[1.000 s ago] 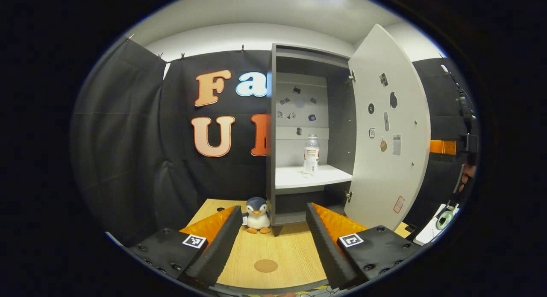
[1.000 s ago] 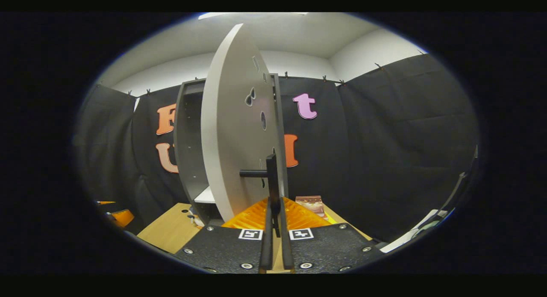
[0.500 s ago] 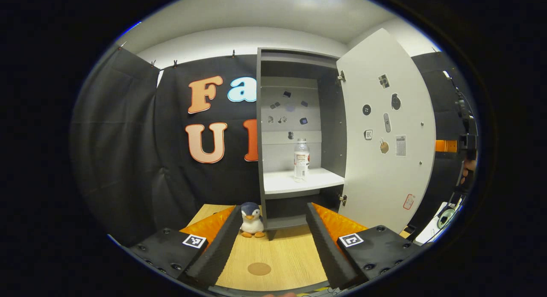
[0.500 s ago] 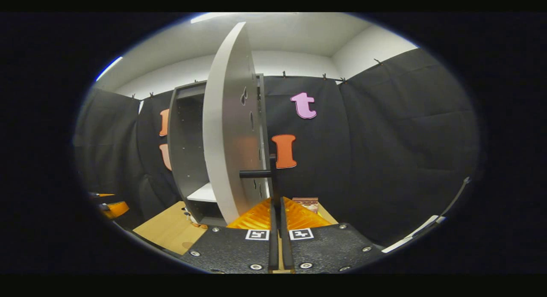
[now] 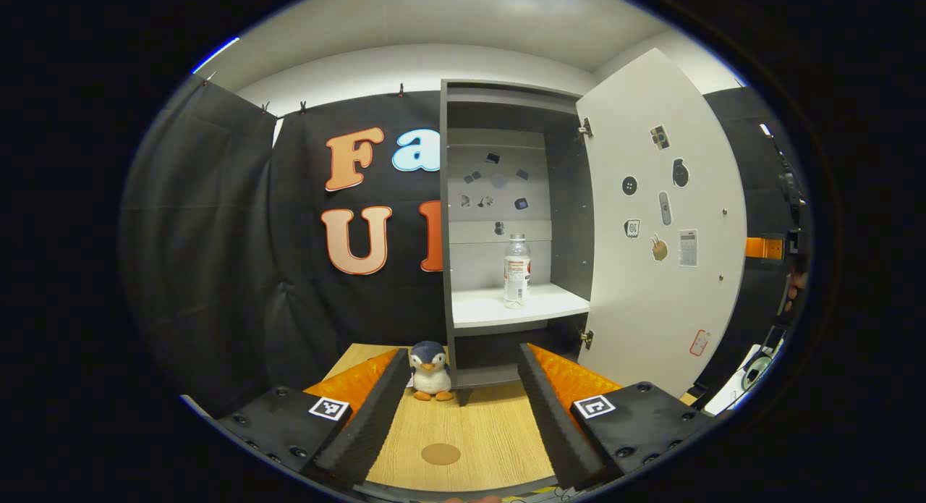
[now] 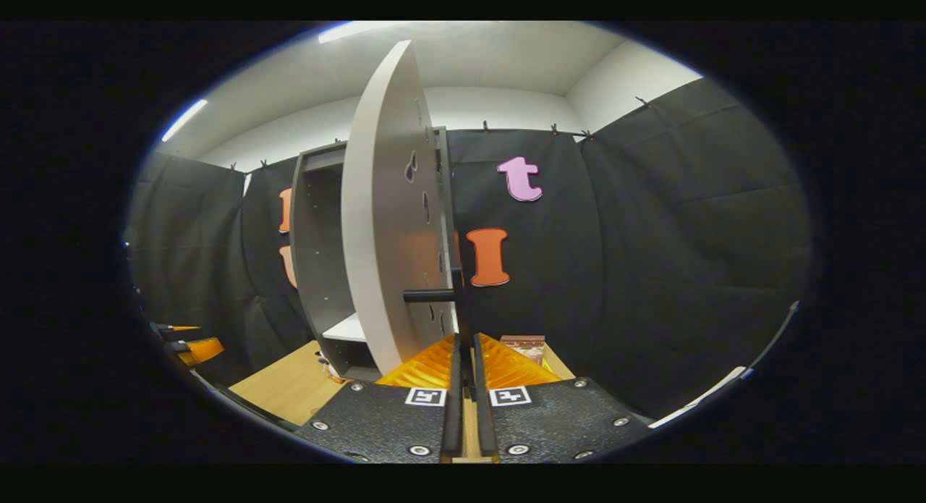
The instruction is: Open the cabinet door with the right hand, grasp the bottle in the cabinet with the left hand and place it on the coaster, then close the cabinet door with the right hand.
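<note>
The grey cabinet [image 5: 448, 221] stands with its white door [image 5: 662, 221] swung wide to the right. A clear bottle [image 5: 516, 271] with a white label stands upright on the white shelf [image 5: 477, 315] inside. A round brown coaster [image 5: 440, 454] lies on the wooden table between the spread fingers of my left gripper [image 5: 463, 357], which is open and well short of the cabinet. In the right gripper view, my right gripper [image 6: 465, 341] is shut on the black door handle [image 6: 461, 300] at the door's [image 6: 387, 221] edge.
A plush penguin [image 5: 430, 360] sits on the table [image 5: 499, 430] at the cabinet's left foot, just past the coaster. A small brown box [image 6: 524, 346] lies behind the door. Black cloth closes off the back and sides. White items lie at the table's right edge [image 5: 752, 373].
The door has swung a little wider over the last second, with the right gripper still on its handle. The left gripper's view has shifted slightly; it stays open.
</note>
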`<action>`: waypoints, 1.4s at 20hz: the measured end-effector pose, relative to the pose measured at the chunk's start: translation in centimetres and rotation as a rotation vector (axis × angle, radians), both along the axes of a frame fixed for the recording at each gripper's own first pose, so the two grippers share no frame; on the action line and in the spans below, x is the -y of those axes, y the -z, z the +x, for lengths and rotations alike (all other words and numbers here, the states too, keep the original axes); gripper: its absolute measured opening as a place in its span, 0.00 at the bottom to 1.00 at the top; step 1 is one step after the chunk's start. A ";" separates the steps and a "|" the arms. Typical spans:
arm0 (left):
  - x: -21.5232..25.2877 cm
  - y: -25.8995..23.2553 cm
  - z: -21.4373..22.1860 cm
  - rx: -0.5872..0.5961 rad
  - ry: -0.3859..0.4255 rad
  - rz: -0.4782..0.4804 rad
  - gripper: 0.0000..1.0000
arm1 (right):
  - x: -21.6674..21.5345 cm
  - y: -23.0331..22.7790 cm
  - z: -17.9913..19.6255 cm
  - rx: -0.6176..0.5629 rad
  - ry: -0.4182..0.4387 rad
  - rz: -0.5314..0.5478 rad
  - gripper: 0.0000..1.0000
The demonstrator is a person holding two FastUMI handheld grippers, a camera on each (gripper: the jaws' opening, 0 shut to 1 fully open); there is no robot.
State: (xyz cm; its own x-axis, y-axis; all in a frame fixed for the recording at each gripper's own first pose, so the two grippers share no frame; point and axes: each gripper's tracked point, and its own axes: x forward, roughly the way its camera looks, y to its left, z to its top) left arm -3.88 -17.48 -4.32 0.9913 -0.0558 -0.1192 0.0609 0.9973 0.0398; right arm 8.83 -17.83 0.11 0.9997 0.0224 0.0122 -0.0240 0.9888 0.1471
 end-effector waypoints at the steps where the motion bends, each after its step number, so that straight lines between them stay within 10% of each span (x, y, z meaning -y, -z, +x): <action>1: 0.0 -0.1 -0.1 0.001 -0.001 0.001 0.95 | -0.1 -0.2 -0.3 0.007 0.007 0.013 0.10; 14: 2.0 -1.4 4.4 0.063 0.049 -0.006 0.97 | -4.0 -2.1 -2.8 0.097 -0.025 0.029 0.08; 23: 7.7 -0.8 17.1 0.109 0.157 -0.049 0.97 | -6.2 -0.9 -0.4 0.066 -0.013 0.024 0.15; 26: 9.5 -0.1 22.1 0.105 0.195 -0.071 0.97 | -6.5 -0.1 1.8 0.043 0.015 0.038 0.03; 28: 10.5 0.3 25.4 0.098 0.214 -0.079 0.95 | -6.8 0.0 4.0 0.038 0.044 0.037 0.14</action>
